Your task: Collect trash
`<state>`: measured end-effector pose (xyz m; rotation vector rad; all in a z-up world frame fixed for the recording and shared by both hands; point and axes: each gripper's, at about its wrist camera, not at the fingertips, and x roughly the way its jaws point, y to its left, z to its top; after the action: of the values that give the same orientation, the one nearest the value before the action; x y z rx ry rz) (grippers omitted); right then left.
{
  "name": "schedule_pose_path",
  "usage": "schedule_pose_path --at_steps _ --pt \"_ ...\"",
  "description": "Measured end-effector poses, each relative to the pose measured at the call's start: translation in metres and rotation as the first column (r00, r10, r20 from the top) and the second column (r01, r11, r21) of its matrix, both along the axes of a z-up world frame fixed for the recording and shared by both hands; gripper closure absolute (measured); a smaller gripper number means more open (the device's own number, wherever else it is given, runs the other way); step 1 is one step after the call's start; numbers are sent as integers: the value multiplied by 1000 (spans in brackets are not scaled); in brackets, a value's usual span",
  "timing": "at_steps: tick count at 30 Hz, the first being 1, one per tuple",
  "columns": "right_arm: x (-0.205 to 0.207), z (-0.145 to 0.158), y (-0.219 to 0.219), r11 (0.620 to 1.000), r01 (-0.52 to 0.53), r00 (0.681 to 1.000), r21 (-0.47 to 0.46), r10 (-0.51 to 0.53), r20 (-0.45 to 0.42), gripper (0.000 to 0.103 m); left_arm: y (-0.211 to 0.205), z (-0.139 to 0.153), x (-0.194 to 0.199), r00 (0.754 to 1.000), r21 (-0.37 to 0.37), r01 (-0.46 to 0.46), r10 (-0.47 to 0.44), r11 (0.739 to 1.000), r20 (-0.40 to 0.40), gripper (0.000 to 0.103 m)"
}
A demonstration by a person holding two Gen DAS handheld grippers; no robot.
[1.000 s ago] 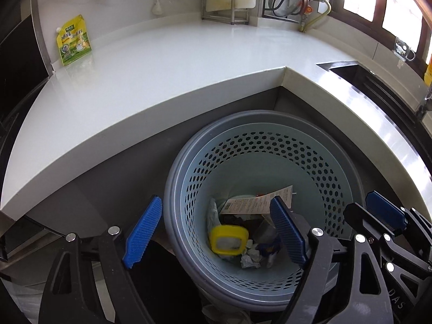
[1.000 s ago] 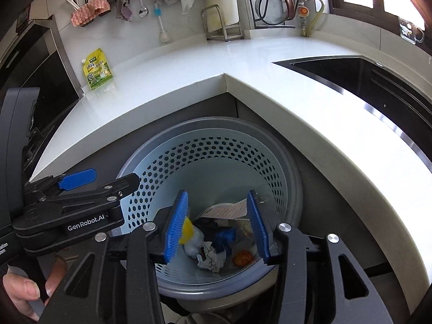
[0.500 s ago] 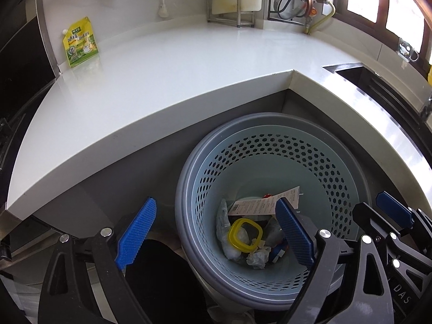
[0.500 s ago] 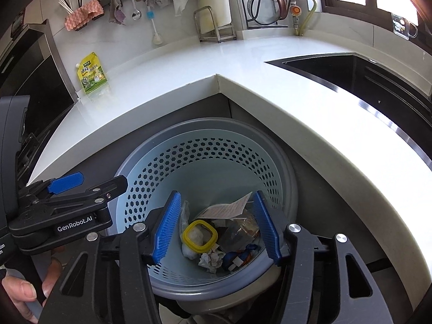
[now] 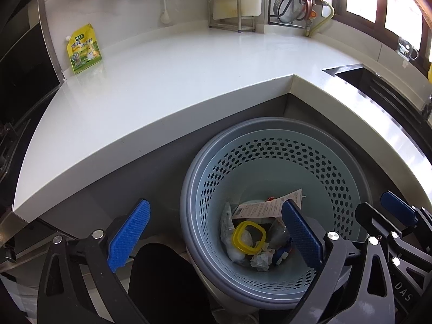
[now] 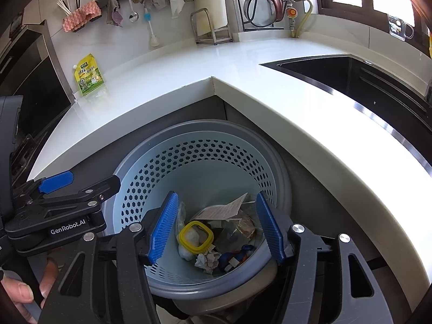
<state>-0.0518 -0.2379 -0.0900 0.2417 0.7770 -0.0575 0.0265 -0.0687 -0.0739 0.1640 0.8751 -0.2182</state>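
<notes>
A pale blue perforated waste basket [image 5: 275,145] [image 6: 205,145] stands on the floor in the inner corner of the counter. Inside lie a yellow square ring [image 5: 249,236] [image 6: 196,237], a paper receipt [image 5: 270,208] [image 6: 224,209], crumpled paper [image 5: 260,259] [image 6: 206,260] and other scraps. My left gripper [image 5: 216,239] is open and empty above the basket's near left rim. My right gripper [image 6: 217,226] is open and empty above the basket's near side. The left gripper also shows at the left of the right wrist view [image 6: 56,189].
An L-shaped white counter [image 5: 167,81] [image 6: 243,62] wraps behind the basket. A yellow-green pouch [image 5: 83,48] [image 6: 89,74] leans on the back wall. A dark sink [image 6: 351,78] lies right. A metal rack [image 5: 230,13] and hanging utensils [image 6: 132,8] line the wall.
Both grippers have pulled up and back from the basket, so more counter shows. The right gripper's jaws have opened wider. The trash inside lies still.
</notes>
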Motion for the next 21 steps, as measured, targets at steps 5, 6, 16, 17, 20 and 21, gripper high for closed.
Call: schedule_pose_path --at_steps 5,6,16,17,20,21 --pt "-1 1 1 1000 6 1000 -3 -6 3 40 0 0 -1 1000 9 -3 3 1000 1 6" --pt "-1 1 1 1000 6 1000 -3 -6 4 40 0 0 -1 1000 10 -5 5 1000 0 6" --pt "-1 2 -2 1000 12 1000 -9 -12 4 37 7 -1 1 999 -8 -30 30 1000 -14 6" --pt "-1 2 -2 1000 12 1000 -9 -12 4 37 8 -1 1 999 -10 -33 33 999 -16 6" --pt "-1 2 -1 1000 11 1000 -11 -11 4 37 9 -2 2 999 -12 -42 41 999 -21 6" --pt "0 2 -1 1000 10 1000 -12 -10 3 37 9 -2 2 999 -10 -44 44 999 -21 6"
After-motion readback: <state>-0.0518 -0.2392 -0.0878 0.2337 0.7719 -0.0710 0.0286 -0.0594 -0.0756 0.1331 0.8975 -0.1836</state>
